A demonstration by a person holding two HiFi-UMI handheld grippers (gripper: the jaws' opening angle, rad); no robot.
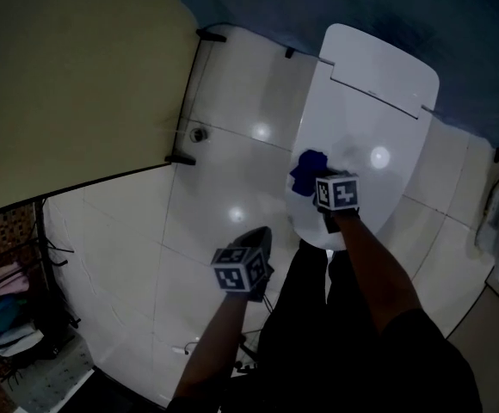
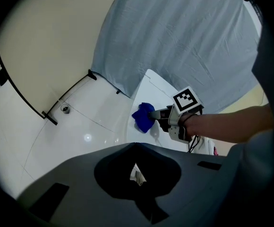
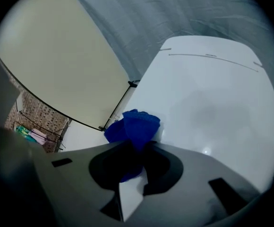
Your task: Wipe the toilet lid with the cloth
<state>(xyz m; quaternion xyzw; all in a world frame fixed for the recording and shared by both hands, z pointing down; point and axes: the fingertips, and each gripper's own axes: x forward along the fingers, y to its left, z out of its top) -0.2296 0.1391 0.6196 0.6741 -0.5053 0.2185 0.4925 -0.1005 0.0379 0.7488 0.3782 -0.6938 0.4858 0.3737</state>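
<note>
One blue cloth (image 3: pixel 136 126) is clamped in the right gripper (image 2: pixel 156 115). The jaws are closed firmly on a bunched fold, and the rest of the cloth sticks out ahead of the tips. The cloth sits at the near left edge of the white toilet lid (image 1: pixel 366 101), which is down. It is at the surface or just above it; contact cannot be confirmed. The left gripper (image 2: pixel 136 149) has its jaws almost together and holds nothing. It hangs over the tiled floor (image 1: pixel 146 248), well apart from the lid.

Recommended procedure for the wipe:
1. Press the free bunch of cloth flat on the lid so that fabric, not jaw tips, meets the plastic.
2. Stroke in overlapping passes from the near edge toward the hinge.
3. Grip firmly enough that drag cannot pull the cloth free.
</note>
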